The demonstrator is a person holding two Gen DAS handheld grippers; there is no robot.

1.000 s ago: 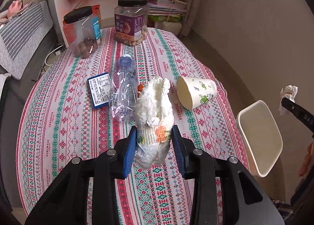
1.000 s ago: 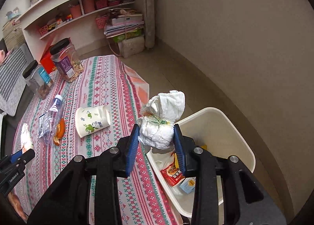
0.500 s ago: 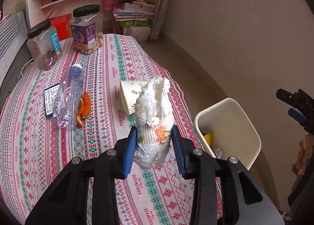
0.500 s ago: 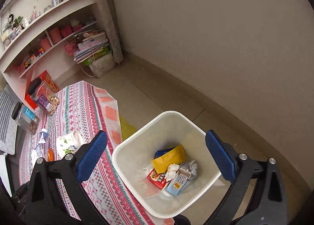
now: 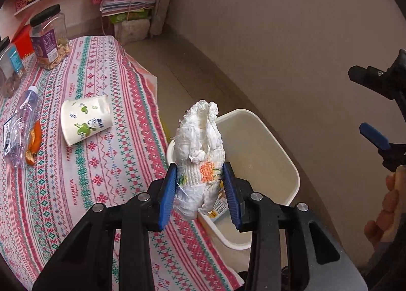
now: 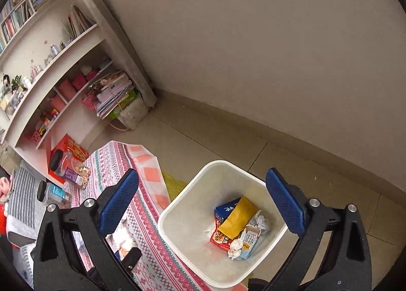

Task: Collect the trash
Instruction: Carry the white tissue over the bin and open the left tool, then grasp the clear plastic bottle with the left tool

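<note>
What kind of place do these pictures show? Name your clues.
Probably a room in a home: a table under a patterned tablecloth, wall shelves of books and small baskets, and a white waste bin on the tiled floor.

bin (image 6: 192, 204) on floor beside table (image 6: 152, 260), wrappers (image 6: 236, 222) inside bin

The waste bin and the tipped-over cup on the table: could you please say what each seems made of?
Waste bin: probably plastic, cream, smooth, faintly glossy walls with rounded moulded corners. Cup: likely paper, matte white with printed green leaves, thin rim.
</note>
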